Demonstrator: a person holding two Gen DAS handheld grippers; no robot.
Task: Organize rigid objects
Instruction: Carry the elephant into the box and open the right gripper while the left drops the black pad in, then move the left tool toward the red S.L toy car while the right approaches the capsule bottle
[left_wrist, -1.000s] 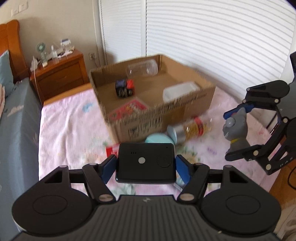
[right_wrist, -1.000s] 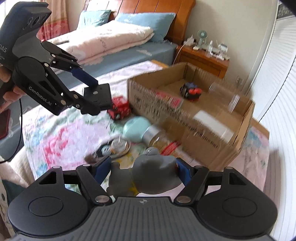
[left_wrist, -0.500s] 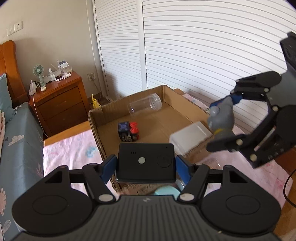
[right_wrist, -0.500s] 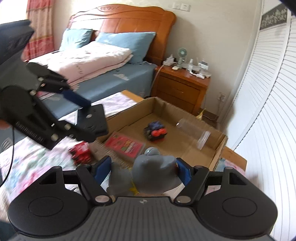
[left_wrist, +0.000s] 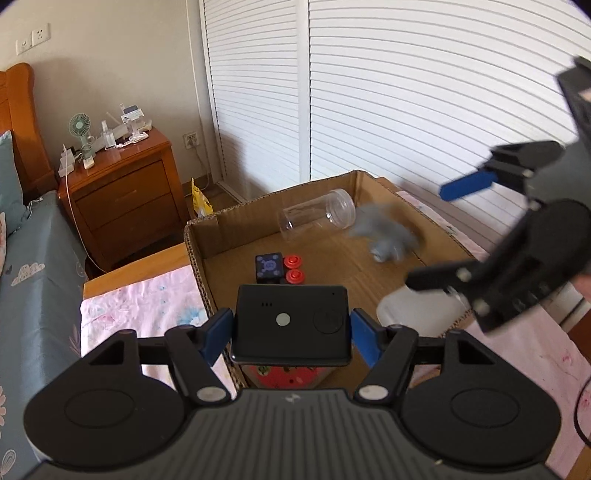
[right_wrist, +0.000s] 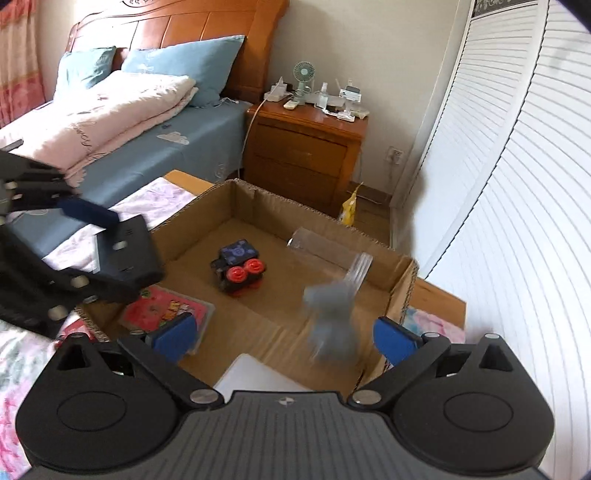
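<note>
So the grey cat figure has just been let go: a second ago it was pinched by the right gripper, now spread wide, and it's blurred mid-drop near the cardboard box's far right corner. The black device is still clamped by the left gripper, likely next in.

A home bedroom: wooden-headboard bed with blue pillows, bedside cabinet, louvred closet doors.
</note>
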